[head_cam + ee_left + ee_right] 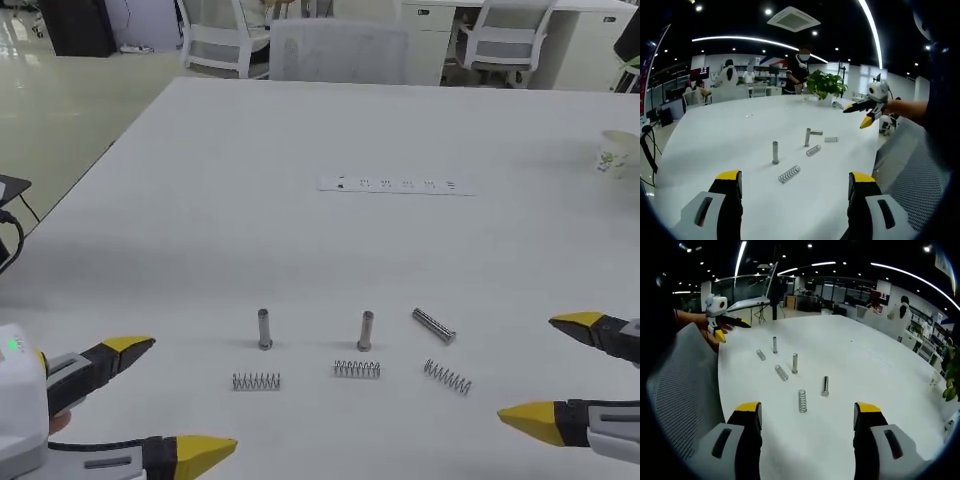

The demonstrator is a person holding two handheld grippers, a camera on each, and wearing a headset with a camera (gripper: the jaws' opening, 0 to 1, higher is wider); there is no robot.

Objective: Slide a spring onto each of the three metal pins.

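Near-left corner of the table point(300, 230): left gripper point(180, 395) hovering low, yellow-tipped jaws spread wide, nothing between them
Near-right corner: right gripper point(543, 366) matching it, jaws wide apart and empty, tips pointing in toward the parts
Gap to the work: both grippers well clear, touching no pin and no spring
Left pin point(264, 328): standing upright on the white top, wider end down
Left spring point(256, 381): lying flat just in front of that pin on the person's side, apart from it
Middle pin point(366, 331): upright as well, level with the left one
Middle spring point(357, 369): flat on the table, just in front of its pin's base
Right pin point(434, 325): down on its side, lying at an angle
Right spring point(447, 377): lying slanted just in front of the fallen pin, not touching it
Springs on pins: none yet, all three pins bare
Further back: white power strip point(398, 185) flat at mid-table, paper cup point(615, 153) near the far right edge, office chairs point(340, 50) beyond the far edge
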